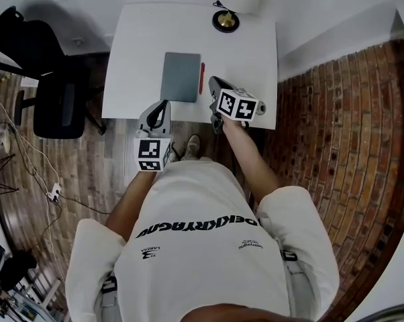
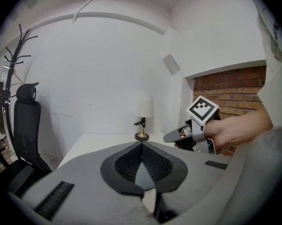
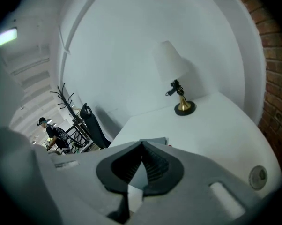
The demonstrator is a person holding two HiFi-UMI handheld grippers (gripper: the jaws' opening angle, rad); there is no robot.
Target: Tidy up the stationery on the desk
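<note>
Stationery on the counter (image 1: 141,39) comes to two things: a grey notebook (image 1: 180,77) lying flat near the middle, and a red pen (image 1: 202,78) just beside its right edge, parallel to it.

Nearest the person, the left gripper (image 1: 165,104) hangs by the counter's near edge with its jaws pressed together and nothing between them. The right gripper (image 1: 214,82) sits a little further in, close to the pen's near end, and its jaws are likewise together and empty.

The first risk is probably a reach made with the jaws together. They would push the pen instead of taking it, and a slim round pen is likely to roll, either under the notebook's edge or towards the near edge and off.

Because pen and notebook lie so close, a jaw coming down between them could catch the cover and drag the notebook askew.

The notebook itself looks thin and flat to the surface, so pinching it from above may only scrape and slide it.

At the far edge stands a small lamp (image 1: 225,21), and anything shoved that way could knock it.
</note>
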